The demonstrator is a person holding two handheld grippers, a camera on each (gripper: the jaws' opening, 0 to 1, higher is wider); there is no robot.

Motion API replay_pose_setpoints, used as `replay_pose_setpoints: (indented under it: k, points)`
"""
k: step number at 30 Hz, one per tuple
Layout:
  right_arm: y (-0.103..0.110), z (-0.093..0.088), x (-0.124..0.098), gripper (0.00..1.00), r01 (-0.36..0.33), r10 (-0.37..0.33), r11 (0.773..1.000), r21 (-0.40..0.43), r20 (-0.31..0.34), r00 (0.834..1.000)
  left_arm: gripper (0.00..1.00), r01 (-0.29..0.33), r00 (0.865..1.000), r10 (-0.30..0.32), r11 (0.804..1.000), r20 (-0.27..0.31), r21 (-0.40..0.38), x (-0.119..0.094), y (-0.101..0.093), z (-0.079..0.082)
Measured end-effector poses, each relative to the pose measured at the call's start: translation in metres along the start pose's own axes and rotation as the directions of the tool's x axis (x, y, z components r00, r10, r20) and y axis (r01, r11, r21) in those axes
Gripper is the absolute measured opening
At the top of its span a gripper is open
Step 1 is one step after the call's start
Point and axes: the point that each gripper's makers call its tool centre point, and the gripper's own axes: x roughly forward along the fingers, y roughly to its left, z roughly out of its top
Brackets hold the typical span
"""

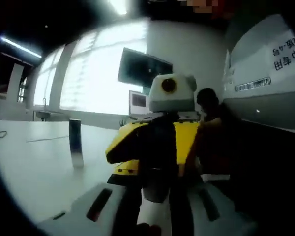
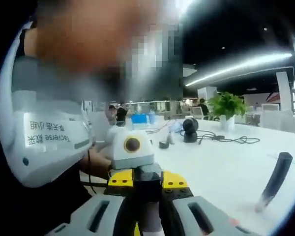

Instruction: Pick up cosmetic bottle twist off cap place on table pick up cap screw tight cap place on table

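The two grippers face each other tip to tip above the white table (image 1: 34, 167). In the left gripper view, my left gripper (image 1: 155, 199) is shut on the pale body of the cosmetic bottle (image 1: 151, 216). The bottle's dark cap (image 1: 155, 186) points at the yellow-and-black right gripper (image 1: 157, 169), whose black jaws close around it. In the right gripper view, my right gripper (image 2: 148, 199) is shut on the dark cap (image 2: 148, 189). The left gripper (image 2: 147, 178) stands just behind it. How far the cap is turned is hidden.
A dark slender tube (image 1: 75, 142) (image 2: 275, 179) stands on the table (image 2: 236, 172) off to one side. A plant (image 2: 227, 105), cables (image 2: 221, 138) and small black devices (image 2: 189, 129) lie at the far end. The person's torso (image 2: 44, 142) is close behind the grippers.
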Motion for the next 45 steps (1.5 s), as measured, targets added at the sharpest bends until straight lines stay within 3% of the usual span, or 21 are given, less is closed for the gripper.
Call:
replay_pose_setpoints:
  k: [3,4,8,9,10,11,18,19,20,21,22,23,26,29,30,31,33,38,42,43,45]
  points:
    - [-0.003,0.002,0.003,0.08,0.051,-0.051,0.998,-0.022,0.016,0.999,0.09,-0.033,0.999,0.034,0.999,-0.014,0.009,-0.001,0.004,0.001]
    - [-0.010,0.007,0.003,0.09,0.089,-0.087,0.995,-0.050,0.042,0.995,0.09,-0.097,0.995,0.097,0.994,-0.001,0.054,-0.003,0.014,0.005]
    - [-0.008,0.006,0.008,0.09,0.124,-0.123,0.988,-0.094,0.025,0.992,0.09,-0.108,0.993,0.109,0.993,-0.037,0.048,-0.002,0.015,0.007]
    - [-0.013,0.011,0.007,0.09,0.169,-0.164,0.980,-0.102,0.049,0.985,0.09,-0.162,0.986,0.164,0.983,-0.025,0.087,-0.004,0.022,0.010]
    - [-0.008,0.009,0.009,0.09,0.149,-0.146,0.984,-0.099,0.037,0.989,0.09,-0.139,0.989,0.141,0.988,-0.035,0.065,-0.002,0.017,0.010]
    - [-0.012,0.011,0.009,0.09,0.181,-0.178,0.978,-0.099,0.047,0.983,0.09,-0.191,0.980,0.196,0.976,-0.044,0.106,-0.005,0.025,0.011]
    - [-0.021,0.010,0.009,0.08,0.256,-0.251,0.963,-0.081,0.068,0.966,0.08,-0.247,0.964,0.253,0.966,-0.082,0.080,-0.005,0.033,0.010]
    - [-0.027,0.015,0.006,0.08,0.309,-0.302,0.948,-0.072,0.098,0.948,0.08,-0.301,0.948,0.310,0.947,-0.068,0.109,-0.008,0.041,0.014]
    - [-0.026,0.010,0.006,0.08,0.306,-0.301,0.946,-0.107,0.059,0.952,0.08,-0.287,0.950,0.296,0.953,-0.101,0.096,-0.006,0.039,0.009]
    - [-0.030,0.014,0.006,0.08,0.337,-0.330,0.937,-0.090,0.085,0.940,0.08,-0.331,0.937,0.341,0.936,-0.078,0.115,-0.008,0.045,0.013]
    - [-0.028,0.012,0.007,0.08,0.331,-0.325,0.940,-0.081,0.082,0.942,0.07,-0.320,0.940,0.328,0.943,-0.093,0.096,-0.007,0.042,0.011]
    - [-0.035,0.014,0.004,0.08,0.370,-0.364,0.928,-0.045,0.101,0.926,0.07,-0.326,0.937,0.335,0.940,-0.094,0.098,-0.008,0.045,0.011]
    - [-0.040,0.012,0.003,0.07,0.420,-0.412,0.905,-0.070,0.111,0.905,0.06,-0.398,0.906,0.411,0.908,-0.101,0.127,-0.011,0.058,0.009]
    - [-0.045,0.015,0.001,0.08,0.459,-0.449,0.888,-0.043,0.137,0.883,0.06,-0.397,0.907,0.409,0.910,-0.099,0.122,-0.010,0.058,0.010]
    - [-0.045,0.023,0.001,0.08,0.458,-0.440,0.886,-0.074,0.179,0.880,0.07,-0.395,0.917,0.398,0.915,-0.019,0.086,-0.007,0.058,0.019]
    - [-0.042,0.021,0.001,0.08,0.429,-0.409,0.896,-0.115,0.163,0.898,0.08,-0.359,0.930,0.364,0.928,-0.041,0.096,-0.007,0.057,0.016]
    - [-0.044,0.026,-0.003,0.09,0.407,-0.390,0.913,-0.038,0.213,0.896,0.10,-0.326,0.944,0.329,0.942,-0.021,0.077,-0.006,0.059,0.020]
    - [-0.065,0.030,-0.016,0.09,0.405,-0.423,0.906,0.121,0.257,0.869,0.11,-0.356,0.934,0.355,0.931,0.031,0.078,-0.001,0.071,0.025]
    - [-0.078,0.028,-0.014,0.09,0.486,-0.503,0.864,0.132,0.253,0.826,0.11,-0.446,0.894,0.447,0.888,0.018,0.114,-0.001,0.090,0.018]
    - [-0.087,0.027,-0.017,0.09,0.546,-0.565,0.825,0.146,0.249,0.787,0.12,-0.482,0.874,0.486,0.864,0.014,0.147,-0.002,0.096,0.016]
    - [-0.095,0.020,-0.016,0.09,0.594,-0.617,0.787,0.169,0.219,0.756,0.14,-0.533,0.840,0.542,0.821,0.013,0.204,-0.002,0.105,0.013]
